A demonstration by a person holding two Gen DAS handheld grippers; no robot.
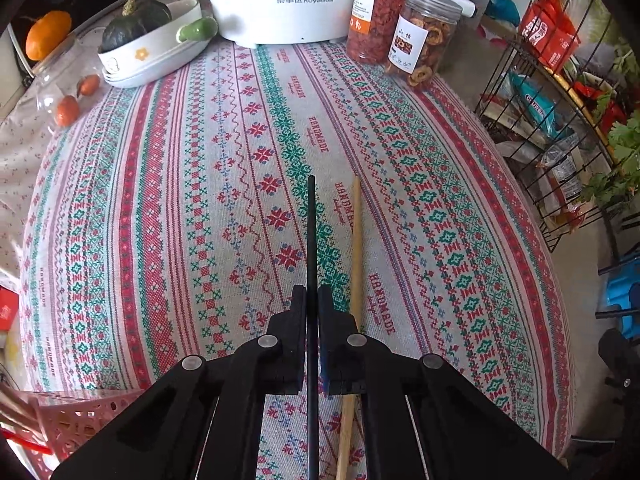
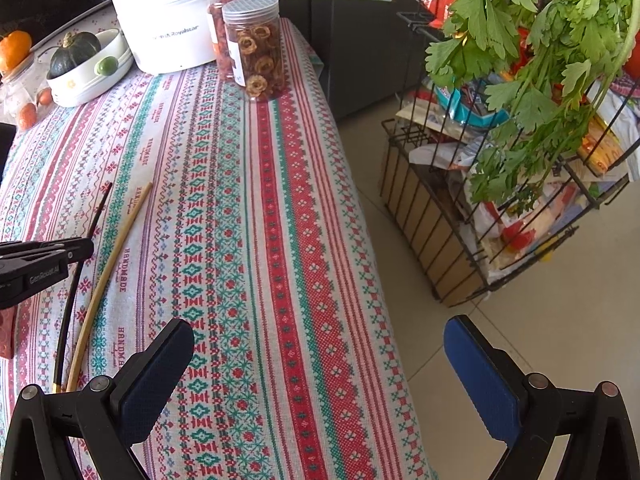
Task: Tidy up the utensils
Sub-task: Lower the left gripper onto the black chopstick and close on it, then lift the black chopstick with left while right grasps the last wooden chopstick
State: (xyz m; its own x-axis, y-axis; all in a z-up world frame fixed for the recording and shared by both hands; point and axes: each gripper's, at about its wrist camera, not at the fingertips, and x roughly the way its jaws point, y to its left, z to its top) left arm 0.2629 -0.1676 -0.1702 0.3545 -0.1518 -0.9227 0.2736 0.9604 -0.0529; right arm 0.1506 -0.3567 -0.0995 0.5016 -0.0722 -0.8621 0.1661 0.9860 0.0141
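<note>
My left gripper is shut on a black chopstick that points away along the patterned tablecloth. A wooden chopstick lies on the cloth just right of it, partly under the right finger. In the right wrist view the black chopstick and the wooden chopstick lie at the left, with the left gripper closed over the black one. My right gripper is open and empty above the table's right edge.
A pink perforated basket holding utensils sits at the lower left. At the back stand a white Royalstar cooker, two snack jars and a white dish with a squash. A wire rack with greens stands off the right.
</note>
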